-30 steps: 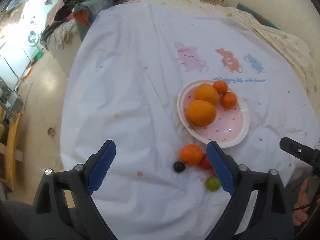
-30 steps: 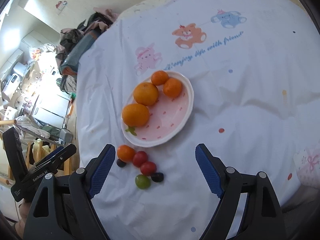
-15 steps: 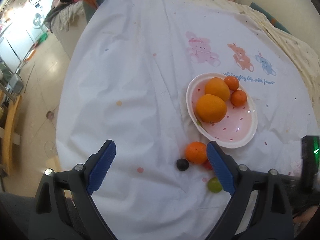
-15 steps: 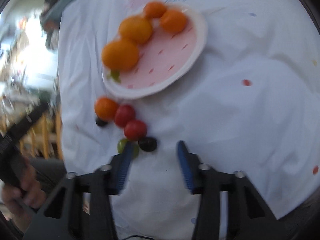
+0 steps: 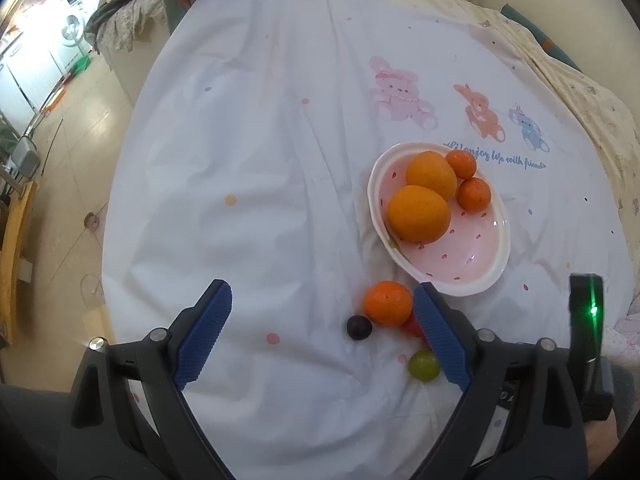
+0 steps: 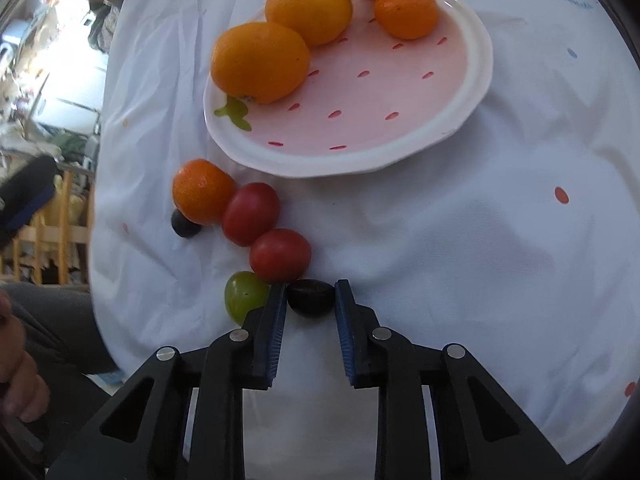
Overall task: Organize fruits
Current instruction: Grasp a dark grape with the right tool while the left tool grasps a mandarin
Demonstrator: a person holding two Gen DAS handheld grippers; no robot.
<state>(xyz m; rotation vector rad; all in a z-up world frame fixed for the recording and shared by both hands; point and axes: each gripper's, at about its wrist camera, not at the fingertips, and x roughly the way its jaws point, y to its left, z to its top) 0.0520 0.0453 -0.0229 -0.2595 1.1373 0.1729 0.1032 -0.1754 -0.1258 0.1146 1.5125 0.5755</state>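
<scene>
A pink strawberry-shaped plate (image 6: pixel 460 92) (image 5: pixel 496 256) holds two oranges and two mandarins. In front of it on the cloth lie a mandarin (image 6: pixel 202 191) (image 5: pixel 387 303), two red tomatoes (image 6: pixel 251 213), a green grape (image 6: pixel 243 295) (image 5: pixel 423 365) and two dark grapes. My right gripper (image 6: pixel 311 294) is low on the cloth with its blue pads narrowed around one dark grape (image 6: pixel 311 297), which sits between the tips with small gaps on both sides. My left gripper (image 5: pixel 322 312) is wide open and empty above the cloth, left of the loose fruit. The other dark grape (image 5: pixel 359 327) lies between its fingers.
The white cloth with cartoon animals (image 5: pixel 400 92) covers a round table. The table's near edge is just behind the loose fruit. The floor and piled clothes (image 5: pixel 132 28) are at the left. The right gripper's body (image 5: pixel 588 320) shows at the right in the left wrist view.
My right gripper has dropped toward the loose fruit and narrowed its jaws around the dark grape. My left gripper has shifted slightly and stays wide open.
</scene>
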